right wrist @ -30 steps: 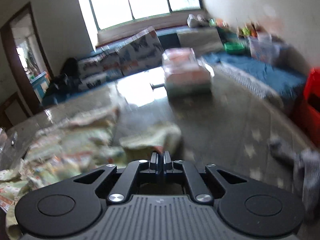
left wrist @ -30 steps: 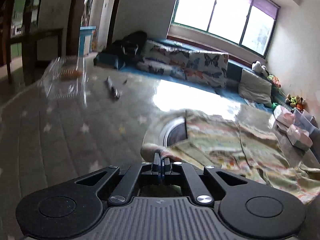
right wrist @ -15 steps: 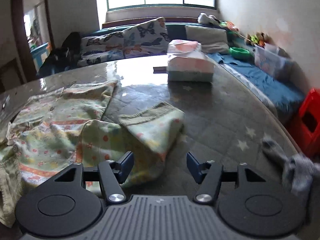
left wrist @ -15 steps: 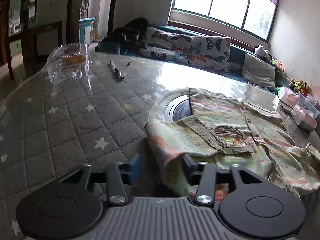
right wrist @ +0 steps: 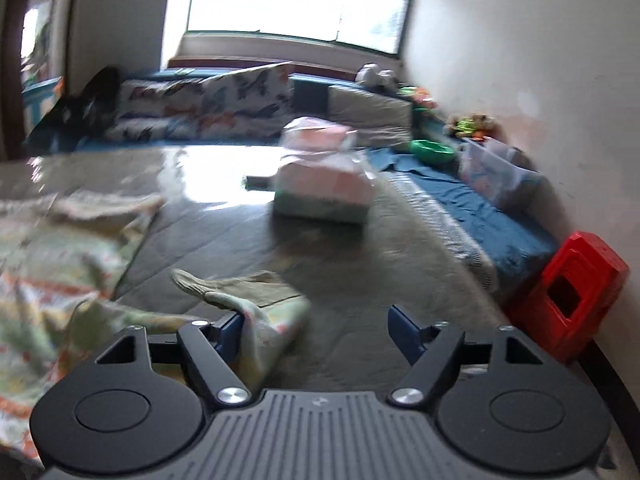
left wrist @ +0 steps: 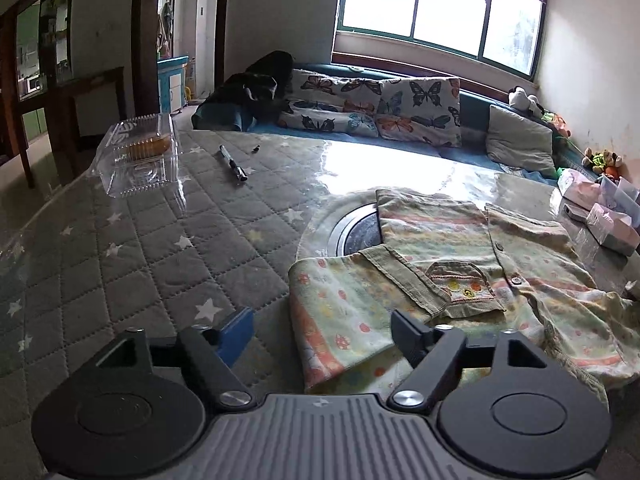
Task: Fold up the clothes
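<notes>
A small pale-green patterned shirt with buttons and a chest pocket lies spread on the quilted table cover. Its left sleeve is folded in over the front. My left gripper hovers just before that sleeve with its jaws opening; the sleeve's edge lies between them, and the pads do not press on it. In the blurred right wrist view the shirt's other sleeve lies folded inward. My right gripper is over it, jaws opening; the cloth rests against the left pad, loose.
A clear plastic food box and a pen lie at the table's far left. Tissue packs sit at the far right. A round metal plate is set into the table. A red bin stands by the wall.
Both grippers, shut on the sleeves a second ago, have spread their jaws and let go. Both sleeves now lie folded on the shirt. The right wrist view has swung to the right.
</notes>
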Available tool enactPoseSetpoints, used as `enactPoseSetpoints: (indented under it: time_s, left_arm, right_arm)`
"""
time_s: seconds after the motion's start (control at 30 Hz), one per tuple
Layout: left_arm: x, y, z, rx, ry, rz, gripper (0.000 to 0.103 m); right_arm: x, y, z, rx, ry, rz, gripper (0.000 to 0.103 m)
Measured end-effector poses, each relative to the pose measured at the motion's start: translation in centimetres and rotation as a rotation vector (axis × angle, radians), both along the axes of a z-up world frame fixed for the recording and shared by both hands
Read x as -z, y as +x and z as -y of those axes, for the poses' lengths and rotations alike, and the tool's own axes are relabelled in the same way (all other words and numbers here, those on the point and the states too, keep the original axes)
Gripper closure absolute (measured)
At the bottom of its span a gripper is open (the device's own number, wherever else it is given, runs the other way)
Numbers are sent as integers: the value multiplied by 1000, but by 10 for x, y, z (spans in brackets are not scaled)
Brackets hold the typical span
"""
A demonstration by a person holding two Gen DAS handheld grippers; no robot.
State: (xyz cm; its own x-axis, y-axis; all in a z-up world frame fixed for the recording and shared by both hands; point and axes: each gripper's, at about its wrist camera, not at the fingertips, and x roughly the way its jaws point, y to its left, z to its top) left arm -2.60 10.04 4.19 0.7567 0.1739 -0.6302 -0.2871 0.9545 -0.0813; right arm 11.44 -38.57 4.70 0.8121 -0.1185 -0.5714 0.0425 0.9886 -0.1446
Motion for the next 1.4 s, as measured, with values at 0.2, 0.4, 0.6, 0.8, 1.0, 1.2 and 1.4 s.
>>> enactPoseSetpoints:
  time_s: [0.2,0.4,0.6,0.8,1.0,1.2,1.4]
  left_arm:
    - [4,8,10,32,1,-8,17]
    - [5,13,18,52,1,-16,15]
    - [7,20,28,80,15,-24,14]
    - [9,28,44,152,55,-12,14]
    - [17,48,62,250,97,-18,29]
    - [36,69,74,322,158,-48,57]
    - [50,73,69,324,201,-65,81]
  right_arm:
    - [1,-14,45,115,94,-13,23]
    - [8,-18,52,124,107,-33,23]
    - [15,-10,26,39,133,-54,23]
    - [28,-1,4,-27,161,-104,22]
    - [37,1,-4,-32,169,-132,17]
    - [37,0,-4,-29,167,-135,15]
    - [38,2,-4,-28,165,-136,14]
